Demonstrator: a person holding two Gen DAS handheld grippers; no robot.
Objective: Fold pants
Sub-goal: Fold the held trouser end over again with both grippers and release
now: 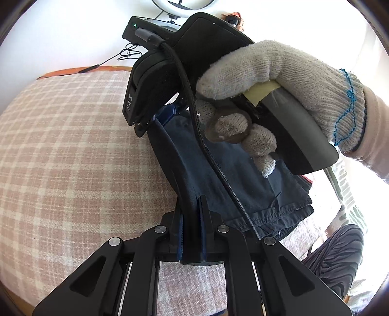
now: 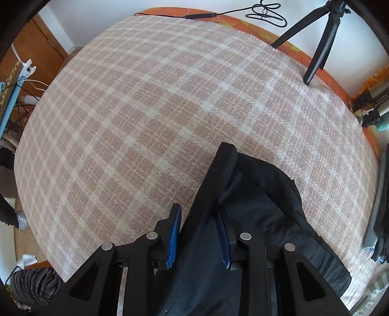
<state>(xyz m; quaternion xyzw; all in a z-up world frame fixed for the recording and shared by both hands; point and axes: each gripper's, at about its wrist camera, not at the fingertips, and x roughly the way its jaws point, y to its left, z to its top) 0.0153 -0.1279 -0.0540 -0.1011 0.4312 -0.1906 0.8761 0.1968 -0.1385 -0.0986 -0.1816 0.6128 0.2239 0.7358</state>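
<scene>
Your left tongs [image 1: 192,218] pinch a fold of the dark navy cotton pants [image 1: 243,179] on the pink-checked blanket [image 1: 73,145] while your right tongs [image 2: 198,233] stand partly open around it, pads clear; next, carry the fold across.

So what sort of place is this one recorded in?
Probably a room at home set up for recording: a plaid blanket covers what looks like a bed, with a wooden door, a tripod and a ring light around it.
</scene>
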